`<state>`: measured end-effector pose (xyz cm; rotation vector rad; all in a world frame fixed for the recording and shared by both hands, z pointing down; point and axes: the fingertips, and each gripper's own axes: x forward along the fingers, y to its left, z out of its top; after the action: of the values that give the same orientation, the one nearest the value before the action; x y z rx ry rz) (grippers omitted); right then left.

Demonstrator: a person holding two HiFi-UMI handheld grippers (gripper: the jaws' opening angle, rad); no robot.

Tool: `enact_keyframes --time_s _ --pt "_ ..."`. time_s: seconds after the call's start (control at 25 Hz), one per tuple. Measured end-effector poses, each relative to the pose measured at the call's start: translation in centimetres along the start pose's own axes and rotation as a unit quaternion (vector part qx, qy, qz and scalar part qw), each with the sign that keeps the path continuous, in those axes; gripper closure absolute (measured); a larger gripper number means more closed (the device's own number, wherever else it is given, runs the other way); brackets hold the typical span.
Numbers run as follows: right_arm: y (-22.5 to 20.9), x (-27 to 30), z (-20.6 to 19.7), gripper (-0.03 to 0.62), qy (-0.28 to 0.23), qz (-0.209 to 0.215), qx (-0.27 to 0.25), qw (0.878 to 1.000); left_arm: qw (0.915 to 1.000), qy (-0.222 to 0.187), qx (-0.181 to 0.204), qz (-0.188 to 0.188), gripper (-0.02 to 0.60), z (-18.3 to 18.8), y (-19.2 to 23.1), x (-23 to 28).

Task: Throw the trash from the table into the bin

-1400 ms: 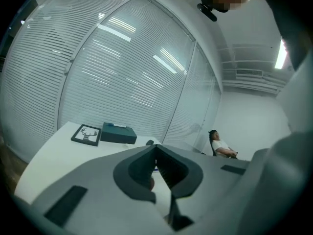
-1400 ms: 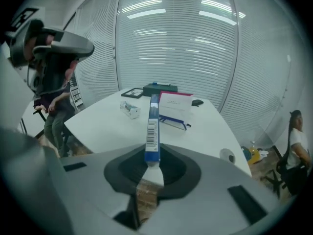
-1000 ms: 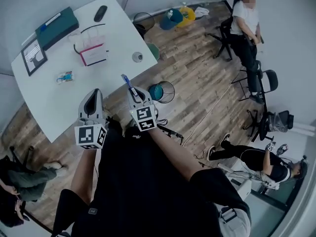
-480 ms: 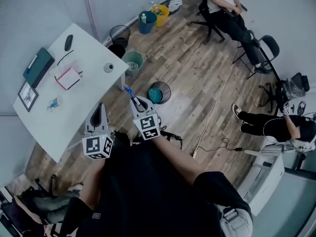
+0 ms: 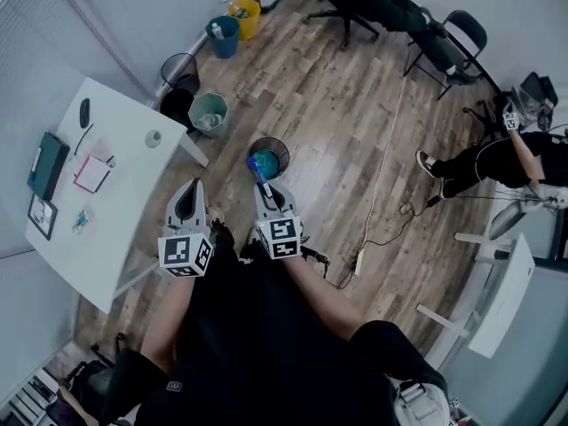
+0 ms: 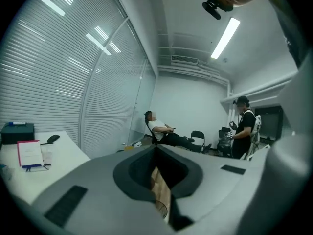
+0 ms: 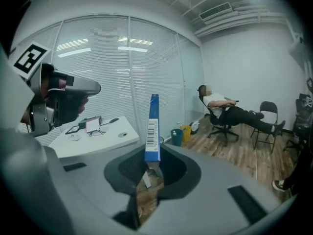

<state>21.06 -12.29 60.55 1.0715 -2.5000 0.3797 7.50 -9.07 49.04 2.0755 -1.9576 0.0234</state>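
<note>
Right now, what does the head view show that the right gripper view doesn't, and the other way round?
Head view only: the open top of the mesh bin just beyond the right gripper, that gripper's marker cube, and a white cable on the floor. Right gripper view only: the barcode on the blue pack pinched upright in its jaws, and the window blinds. Both: the white table, the left gripper, the blue bucket and the yellow bucket.

Clad in a black short-sleeved top [image 5: 240, 327]. Fitted with a grey, wedge-shaped left tool [image 5: 190, 189] and right tool [image 5: 264, 190], each capped behind by a white cube [image 5: 186, 254] bearing black square markers.
</note>
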Motion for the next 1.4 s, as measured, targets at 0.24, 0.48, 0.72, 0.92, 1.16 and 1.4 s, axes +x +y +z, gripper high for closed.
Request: enact_keyframes --time_s 0.24,0.48,0.72,0.92,1.16,1.4 --pt "-5.3 0.6 -1.2 0.536 0.008 -0.069 0.030 0.997 0.9983 0.013 0.017 -0.055 0.575 0.0 -2.2 6.2" --pt "-9.5 2.9 -1.8 0.536 0.040 -0.111 0.057 0.991 0.9908 0.033 0.058 -0.117 0.575 -0.1 -3.8 12.5" --pt "-11.9 6.9 -2.2 0.536 0.073 -0.123 0.071 0.987 0.9872 0.050 0.058 -0.140 0.575 0.0 -2.5 17.7" --pt "-12.6 9.1 -4.1 0.534 0.107 -0.125 0.088 0.982 0.9873 0.061 0.050 -0.138 0.575 -0.2 -1.3 19.9" --pt "-14.1 12.0 -6.2 0.534 0.158 -0.137 0.098 0.973 0.9884 0.073 0.039 -0.127 0.575 -0.6 0.4 21.0" --pt "-14.9 14.1 -7.8 0.533 0.205 -0.146 0.098 0.963 0.9898 0.081 0.028 -0.114 0.575 -0.9 2.5 21.6"
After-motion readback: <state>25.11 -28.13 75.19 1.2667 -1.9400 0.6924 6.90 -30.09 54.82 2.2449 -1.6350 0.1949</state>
